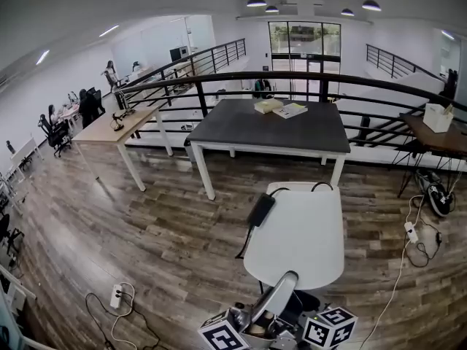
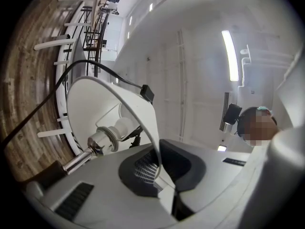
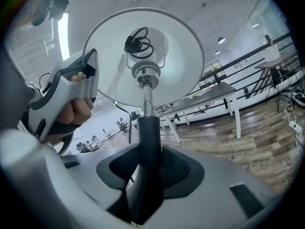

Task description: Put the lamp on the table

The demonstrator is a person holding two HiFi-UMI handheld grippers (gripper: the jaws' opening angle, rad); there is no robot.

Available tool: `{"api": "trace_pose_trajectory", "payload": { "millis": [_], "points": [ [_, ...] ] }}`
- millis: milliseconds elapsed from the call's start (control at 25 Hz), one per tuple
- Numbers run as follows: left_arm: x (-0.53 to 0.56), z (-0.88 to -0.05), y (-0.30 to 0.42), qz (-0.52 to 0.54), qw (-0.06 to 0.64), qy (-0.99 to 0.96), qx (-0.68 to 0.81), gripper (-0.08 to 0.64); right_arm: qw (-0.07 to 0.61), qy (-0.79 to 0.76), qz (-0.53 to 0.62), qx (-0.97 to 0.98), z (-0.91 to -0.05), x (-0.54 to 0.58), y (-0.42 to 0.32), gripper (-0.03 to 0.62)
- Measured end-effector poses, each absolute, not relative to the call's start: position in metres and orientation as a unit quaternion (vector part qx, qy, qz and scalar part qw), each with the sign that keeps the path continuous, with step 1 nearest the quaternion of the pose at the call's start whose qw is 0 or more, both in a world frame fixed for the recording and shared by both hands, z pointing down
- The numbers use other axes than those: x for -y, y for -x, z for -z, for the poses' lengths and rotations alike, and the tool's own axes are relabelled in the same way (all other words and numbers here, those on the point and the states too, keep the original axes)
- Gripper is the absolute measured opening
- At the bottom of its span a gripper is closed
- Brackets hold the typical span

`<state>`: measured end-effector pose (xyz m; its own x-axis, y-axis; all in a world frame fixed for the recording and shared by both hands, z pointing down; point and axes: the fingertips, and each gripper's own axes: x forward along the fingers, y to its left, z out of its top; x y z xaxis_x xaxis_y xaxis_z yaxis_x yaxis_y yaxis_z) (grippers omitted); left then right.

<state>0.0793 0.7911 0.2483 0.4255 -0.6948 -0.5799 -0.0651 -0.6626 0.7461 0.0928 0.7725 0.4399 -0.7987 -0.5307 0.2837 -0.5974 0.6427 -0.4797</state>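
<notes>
I carry a lamp with a wide white shade (image 1: 295, 232) above the wooden floor, short of the dark grey table (image 1: 270, 133). A black plug adapter (image 1: 260, 210) and its cord lie on top of the shade. My left gripper (image 2: 159, 173) is shut on the shade's rim (image 2: 143, 113), with the bulb (image 2: 119, 127) showing inside. Lower down, my right gripper (image 3: 148, 168) is shut on the lamp's black stem (image 3: 148, 137) below the shade (image 3: 143, 56). In the head view both marker cubes (image 1: 221, 336) show at the bottom edge, and the right jaws are hidden under the shade.
Two books (image 1: 281, 108) lie at the dark table's far side. A light wooden table (image 1: 109, 128) stands to the left and a brown one with a white box (image 1: 438, 117) to the right. A black railing (image 1: 292, 79) runs behind. Power strips and cables (image 1: 117, 295) lie on the floor.
</notes>
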Motion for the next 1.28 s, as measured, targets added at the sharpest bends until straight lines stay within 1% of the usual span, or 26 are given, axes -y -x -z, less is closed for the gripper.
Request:
{"api": "trace_pose_trajectory", "payload": {
  "millis": [720,1280],
  "points": [
    [-0.583,-0.234,0.001,0.455,0.343,-0.795,0.208,0.029,0.041,-0.348,-0.281,0.894,-0.426,-0.562,-0.008,0.173],
    [-0.479,-0.242,0.038,0.456,0.351,-0.790,0.211,0.029,0.054,-0.351,-0.284,0.891,-0.435,-0.459,0.027,0.172]
  ]
}}
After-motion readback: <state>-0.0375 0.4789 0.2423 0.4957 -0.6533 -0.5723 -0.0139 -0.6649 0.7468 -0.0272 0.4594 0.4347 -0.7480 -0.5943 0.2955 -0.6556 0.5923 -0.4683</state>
